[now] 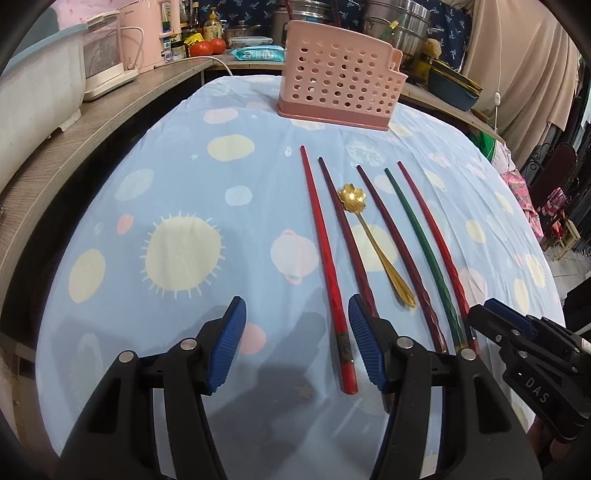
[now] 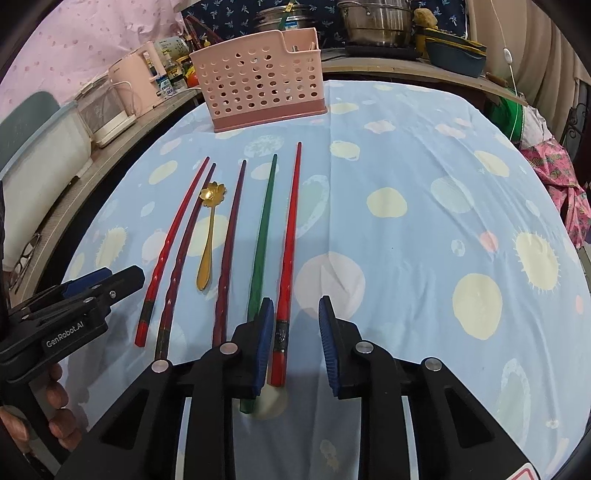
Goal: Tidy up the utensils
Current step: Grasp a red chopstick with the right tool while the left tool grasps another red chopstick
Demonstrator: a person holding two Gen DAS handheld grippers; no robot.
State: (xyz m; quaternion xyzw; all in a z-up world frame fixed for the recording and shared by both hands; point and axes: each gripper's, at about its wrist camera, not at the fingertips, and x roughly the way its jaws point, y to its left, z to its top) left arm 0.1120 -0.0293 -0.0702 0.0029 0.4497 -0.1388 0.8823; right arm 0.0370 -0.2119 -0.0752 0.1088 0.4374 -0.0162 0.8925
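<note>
chopsticks (image 2: 288,236) lie lengthwise, tips toward basket (image 2: 258,81); both claws (image 1: 297,347) (image 2: 295,343) gape wide.

**Utensils on the clothed table**

A table (image 1: 221,177) under a blue spotted cloth carries a pink holder (image 1: 338,85) near its far edge. Nearer lie five chopsticks (image 2: 260,229) side by side, a gold spoon (image 1: 373,240) among them.

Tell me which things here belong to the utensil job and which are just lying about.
Job:
five chopsticks
gold spoon
pink holder
left claw, open
right claw, open

Lying about:
tomatoes
pink kettle
steel pots
wipes pack
</note>
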